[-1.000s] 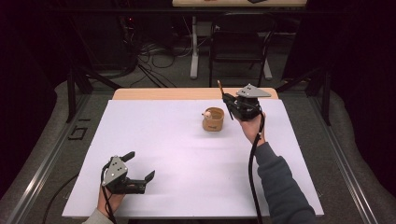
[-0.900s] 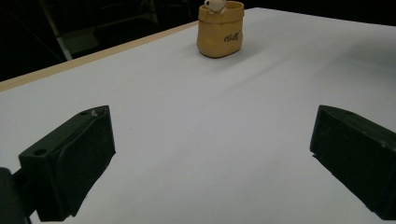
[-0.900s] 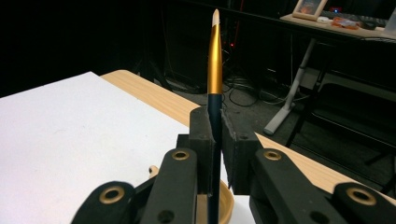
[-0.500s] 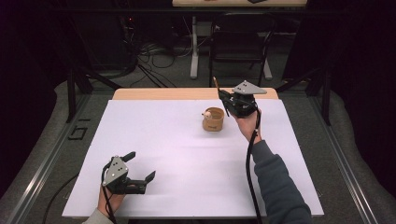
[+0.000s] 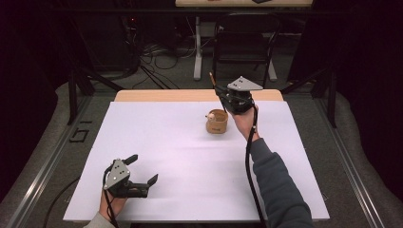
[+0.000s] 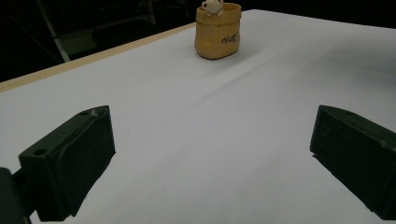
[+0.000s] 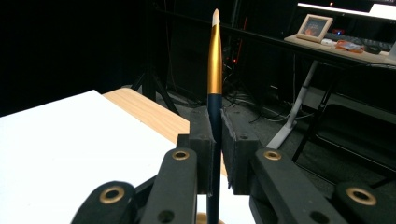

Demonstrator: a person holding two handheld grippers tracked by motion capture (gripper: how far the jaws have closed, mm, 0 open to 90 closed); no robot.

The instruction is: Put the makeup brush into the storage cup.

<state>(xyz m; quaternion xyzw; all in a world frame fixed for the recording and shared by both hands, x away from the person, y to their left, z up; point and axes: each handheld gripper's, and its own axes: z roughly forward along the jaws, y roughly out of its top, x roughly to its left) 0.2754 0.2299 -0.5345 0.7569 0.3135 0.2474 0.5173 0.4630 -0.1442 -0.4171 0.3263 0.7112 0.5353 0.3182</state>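
While clamped upright between the right gripper (image 7: 215,154) fingers, paintbrush (image 7: 215,70) tip up, just beside the yellow pot (image 5: 217,121); left gripper (image 5: 142,173) fingers spread over the counter (image 5: 180,156).

A dim lab or studio: black curtains (image 5: 28,57), cables on the floor (image 5: 157,52), a white-covered bench (image 5: 166,142) beyond the tongs.

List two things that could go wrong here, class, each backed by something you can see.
1. The right gripper pinches the thin paintbrush low on its dark handle; it might pivot or slip.
2. The small brown holder stands free on the white table, with the open left gripper far off, so a nudge may tip it.
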